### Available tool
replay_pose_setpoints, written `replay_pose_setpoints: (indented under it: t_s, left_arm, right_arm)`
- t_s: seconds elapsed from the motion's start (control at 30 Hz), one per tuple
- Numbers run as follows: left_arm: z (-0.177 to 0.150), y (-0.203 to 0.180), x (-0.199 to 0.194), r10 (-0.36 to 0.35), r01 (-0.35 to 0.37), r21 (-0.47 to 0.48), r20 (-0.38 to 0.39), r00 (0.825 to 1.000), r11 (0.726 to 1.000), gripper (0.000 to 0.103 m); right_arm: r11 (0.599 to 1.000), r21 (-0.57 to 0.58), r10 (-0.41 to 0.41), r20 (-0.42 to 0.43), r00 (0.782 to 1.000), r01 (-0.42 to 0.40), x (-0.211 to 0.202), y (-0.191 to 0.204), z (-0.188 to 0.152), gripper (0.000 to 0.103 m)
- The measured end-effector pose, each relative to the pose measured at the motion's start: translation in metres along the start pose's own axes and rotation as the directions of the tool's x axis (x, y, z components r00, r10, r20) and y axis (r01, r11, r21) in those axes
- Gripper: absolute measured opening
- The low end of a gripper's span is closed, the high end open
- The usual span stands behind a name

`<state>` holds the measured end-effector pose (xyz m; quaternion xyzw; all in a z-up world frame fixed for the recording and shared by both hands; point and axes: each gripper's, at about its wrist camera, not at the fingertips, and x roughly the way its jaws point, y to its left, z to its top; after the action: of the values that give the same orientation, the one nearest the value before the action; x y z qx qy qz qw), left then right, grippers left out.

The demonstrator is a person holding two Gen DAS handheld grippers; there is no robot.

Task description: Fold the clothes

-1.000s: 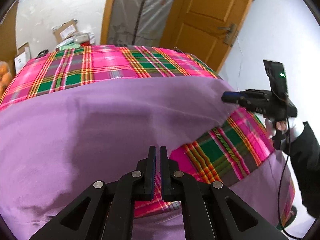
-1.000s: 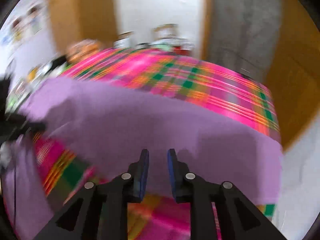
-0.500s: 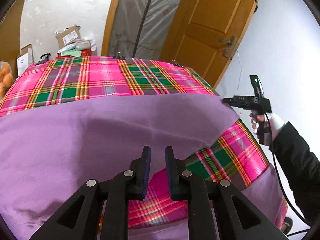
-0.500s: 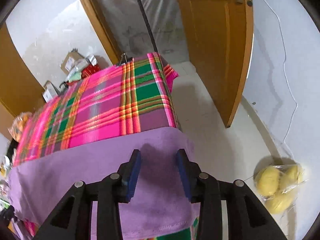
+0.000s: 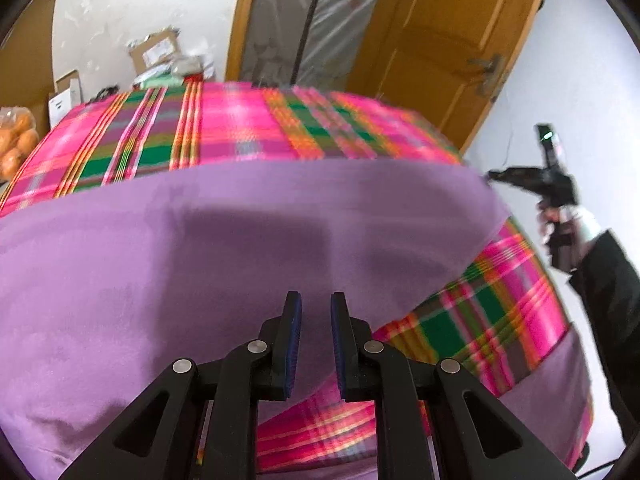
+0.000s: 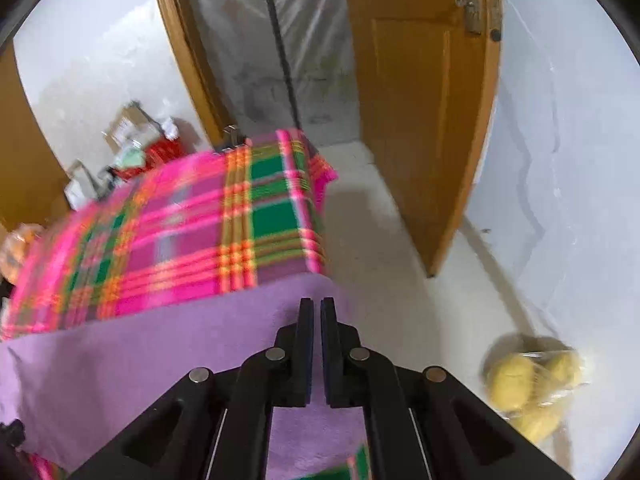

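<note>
Purple garment (image 5: 200, 264) lies spread over the plaid-covered surface (image 5: 240, 128); a folded flap covers the middle, and a plaid strip (image 5: 480, 312) shows between it and a lower purple layer that hangs off the near edge. In the right wrist view the same cloth (image 6: 160, 360) reaches the right-hand end of the surface, its corner by the drop to the floor.

Left tongs (image 5: 315, 340): jaws a narrow gap apart, over the near hem of the flap. Purple cloth shows through the gap, but it appears to lie below; no pinch seen.

Right tongs (image 6: 316, 344): jaws closing, almost together, at the right corner of the flap. Whether fabric is between the pads cannot be told; the slit looks dark. From the left wrist view these tongs (image 5: 494, 176) sit at that corner's tip, held by a hand (image 5: 560, 224) in a dark sleeve.

Handling estimate: thin, soft, light cloth, no stiffness. It will sag between grip points and drag on the plaid cover. Not fragile, probably not slippery.

Where to grip: corners and hem edges, one layer only, both ends of an edge, so the fold line stays straight. A mid-panel pinch would likely bunch it.
</note>
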<state>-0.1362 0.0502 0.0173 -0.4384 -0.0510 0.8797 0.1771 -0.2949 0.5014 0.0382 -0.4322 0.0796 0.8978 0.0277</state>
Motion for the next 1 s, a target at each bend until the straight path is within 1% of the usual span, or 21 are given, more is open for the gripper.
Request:
replay_pose_setpoints:
  t_s: [0.13,0.2,0.3,0.4,0.5,0.6,0.7,0.73,0.77,0.8,0.87,0.9,0.93,0.97,1.0]
  left_arm:
    - [-0.003,0.003,0.006,0.010,-0.010,-0.006,-0.013,1.000,1.000,0.015]
    - [-0.004,0.001,0.006,0.017,-0.017,0.006,-0.016,1.000,1.000,0.016]
    - [-0.006,-0.001,0.005,0.024,-0.023,0.030,-0.028,0.999,0.999,0.016]
    - [-0.008,-0.001,0.002,0.022,-0.020,0.041,-0.046,0.999,0.999,0.016]
    - [-0.011,0.003,-0.007,0.011,-0.010,0.015,-0.047,0.999,1.000,0.016]
    - [-0.013,0.008,-0.021,0.005,-0.005,-0.018,-0.015,1.000,1.000,0.016]
    - [-0.015,0.017,-0.041,0.006,-0.004,-0.053,0.029,1.000,0.999,0.016]
    - [-0.016,0.021,-0.049,0.009,-0.007,-0.065,0.046,0.999,0.998,0.016]
    - [-0.017,0.025,-0.055,0.014,-0.009,-0.077,0.062,0.998,0.997,0.016]
    - [-0.018,0.029,-0.062,0.018,-0.011,-0.090,0.077,0.997,0.996,0.016]
    - [-0.019,0.039,-0.074,0.027,-0.015,-0.118,0.105,0.994,0.993,0.016]
    - [-0.019,0.043,-0.081,0.032,-0.017,-0.130,0.119,0.992,0.991,0.016]
    - [-0.020,0.047,-0.087,0.037,-0.019,-0.137,0.131,0.991,0.990,0.016]
    - [-0.022,0.050,-0.093,0.042,-0.022,-0.142,0.141,0.989,0.990,0.016]
    - [-0.023,0.054,-0.099,0.047,-0.025,-0.146,0.151,0.987,0.989,0.016]
  right_arm:
    - [0.997,-0.060,0.051,0.028,0.998,-0.049,-0.023,0.017,-0.018,0.013]
    - [0.986,-0.142,0.090,0.010,0.996,-0.088,-0.032,0.039,-0.033,0.013]
    - [0.952,-0.269,0.144,-0.026,0.989,-0.146,-0.045,0.080,-0.056,0.013]
    - [0.896,-0.384,0.215,-0.063,0.975,-0.222,-0.054,0.126,-0.074,0.013]
    - [0.824,-0.481,0.287,-0.102,0.953,-0.300,-0.061,0.173,-0.086,0.013]
    - [0.757,-0.549,0.333,-0.141,0.932,-0.354,-0.059,0.213,-0.091,0.013]
    - [0.694,-0.590,0.349,-0.224,0.910,-0.412,-0.049,0.243,-0.096,0.013]
    - [0.674,-0.612,0.337,-0.243,0.909,-0.414,-0.044,0.252,-0.099,0.013]
    - [0.655,-0.638,0.317,-0.255,0.913,-0.406,-0.040,0.260,-0.103,0.013]
    - [0.645,-0.661,0.301,-0.242,0.922,-0.384,-0.037,0.264,-0.103,0.013]
    - [0.636,-0.700,0.276,-0.186,0.943,-0.324,-0.033,0.268,-0.099,0.014]
    - [0.657,-0.688,0.268,-0.170,0.948,-0.309,-0.030,0.267,-0.094,0.018]
    - [0.691,-0.656,0.264,-0.161,0.951,-0.303,-0.028,0.264,-0.087,0.019]
    - [0.717,-0.630,0.263,-0.152,0.953,-0.299,-0.028,0.262,-0.082,0.019]
    - [0.720,-0.623,0.273,-0.153,0.950,-0.307,-0.029,0.263,-0.081,0.019]
